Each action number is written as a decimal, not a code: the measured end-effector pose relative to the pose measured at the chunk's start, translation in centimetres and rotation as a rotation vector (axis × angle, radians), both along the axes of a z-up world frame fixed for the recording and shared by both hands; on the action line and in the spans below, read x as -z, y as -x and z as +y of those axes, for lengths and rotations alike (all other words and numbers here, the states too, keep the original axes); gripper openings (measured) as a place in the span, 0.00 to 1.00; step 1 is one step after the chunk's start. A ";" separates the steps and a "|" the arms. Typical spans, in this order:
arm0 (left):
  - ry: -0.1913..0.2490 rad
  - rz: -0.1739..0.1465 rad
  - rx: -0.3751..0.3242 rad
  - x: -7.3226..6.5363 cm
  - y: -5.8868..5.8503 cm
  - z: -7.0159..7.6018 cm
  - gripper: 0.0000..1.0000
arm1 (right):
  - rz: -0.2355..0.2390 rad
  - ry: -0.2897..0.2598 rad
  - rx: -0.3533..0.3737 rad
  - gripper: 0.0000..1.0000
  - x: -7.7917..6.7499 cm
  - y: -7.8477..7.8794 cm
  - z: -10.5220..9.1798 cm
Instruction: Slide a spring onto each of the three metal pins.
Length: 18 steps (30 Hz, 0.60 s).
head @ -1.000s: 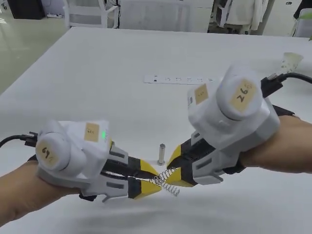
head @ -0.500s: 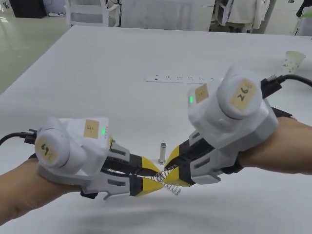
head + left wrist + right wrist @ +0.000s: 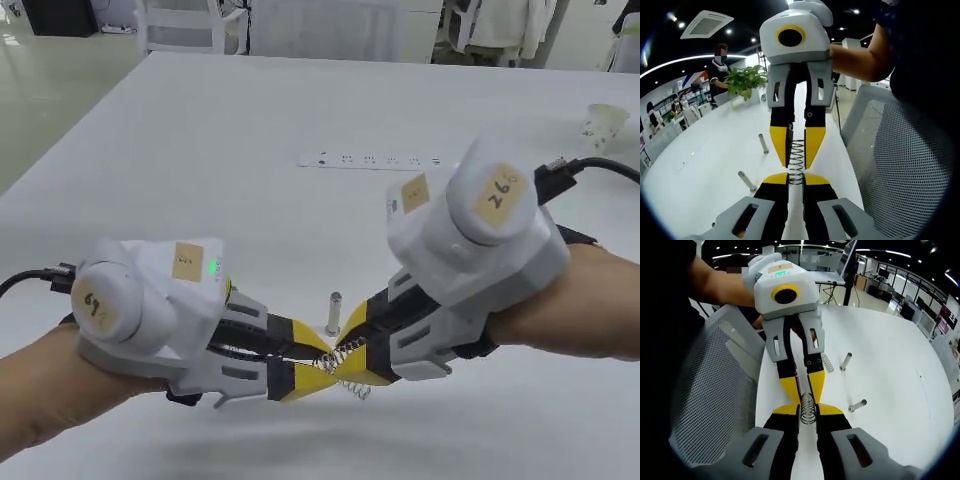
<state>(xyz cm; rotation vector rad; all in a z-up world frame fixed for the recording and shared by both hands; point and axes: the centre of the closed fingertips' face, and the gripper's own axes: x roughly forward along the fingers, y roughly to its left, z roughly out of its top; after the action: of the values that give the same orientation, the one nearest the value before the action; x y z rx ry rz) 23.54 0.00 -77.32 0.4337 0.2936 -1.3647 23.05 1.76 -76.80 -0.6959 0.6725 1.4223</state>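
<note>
Low over the white table (image 3: 200, 150), my left gripper (image 3: 310, 366) and right gripper (image 3: 346, 354) meet tip to tip. Both are shut on one thin wire spring (image 3: 343, 350). In the left gripper view the spring (image 3: 796, 161) runs from my left gripper (image 3: 796, 178) up between the right gripper's (image 3: 796, 150) yellow tips. One metal pin (image 3: 334, 312) stands just behind the tips. Two pins show beside them, one upright (image 3: 763, 143) and one leaning (image 3: 746, 181). A second spring (image 3: 827, 362) lies loose on the table near a pin (image 3: 845, 361).
A white power strip (image 3: 370, 160) lies mid-table, and a paper cup (image 3: 602, 125) stands at the far right. A mesh chair back (image 3: 890, 150) is close to the near edge. White chairs stand beyond the far edge. A potted plant (image 3: 745, 82) sits further along the table.
The two grippers have closed in on each other until their tips touch. The stretch of spring between them now looks shorter.
</note>
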 end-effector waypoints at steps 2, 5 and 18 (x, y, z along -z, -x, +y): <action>0.004 -0.002 0.001 -0.1 0.0 0.0 0.01 | 0.004 -0.003 0.002 0.11 0.0 0.0 0.0; 0.005 -0.003 -0.001 -0.1 0.0 0.0 0.01 | 0.012 -0.014 0.008 0.11 0.0 0.0 0.0; 0.008 -0.003 -0.001 -0.1 0.0 -0.1 0.01 | 0.042 -0.032 0.032 0.09 0.1 0.0 -0.1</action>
<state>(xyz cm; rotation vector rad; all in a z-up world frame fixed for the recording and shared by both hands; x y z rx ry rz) 23.56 -0.08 -77.19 0.4288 0.2861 -1.3635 23.06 1.66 -76.94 -0.6291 0.6898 1.4183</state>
